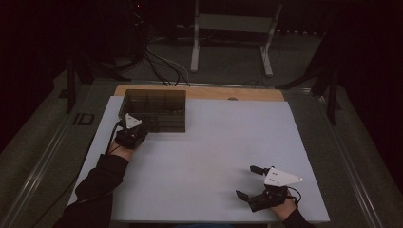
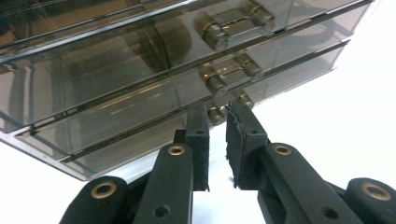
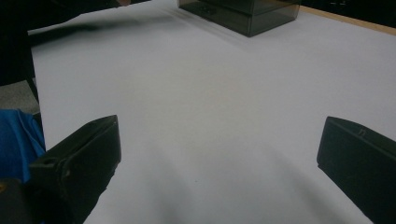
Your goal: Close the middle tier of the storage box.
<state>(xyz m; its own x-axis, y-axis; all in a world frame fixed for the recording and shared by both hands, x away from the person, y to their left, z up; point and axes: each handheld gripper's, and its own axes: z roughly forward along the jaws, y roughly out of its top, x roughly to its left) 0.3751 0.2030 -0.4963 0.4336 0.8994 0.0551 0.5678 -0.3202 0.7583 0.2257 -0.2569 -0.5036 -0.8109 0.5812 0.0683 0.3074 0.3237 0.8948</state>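
A dim room is surrounding the table (image 1: 204, 156), whose white covering is catching most of the light while a strip of bare wood (image 1: 204, 91) is showing along its far edge. Grey floor (image 1: 228, 61) is stretching behind it, darkening towards black surroundings. A pale metal frame with two legs (image 1: 233, 33) is standing on that floor at the back, and black cables (image 1: 159, 64) are trailing across it. Dark stand legs (image 1: 332, 90) are rising to the right.

Dark lab: floor cables (image 1: 159, 64), metal stand (image 1: 233, 28)
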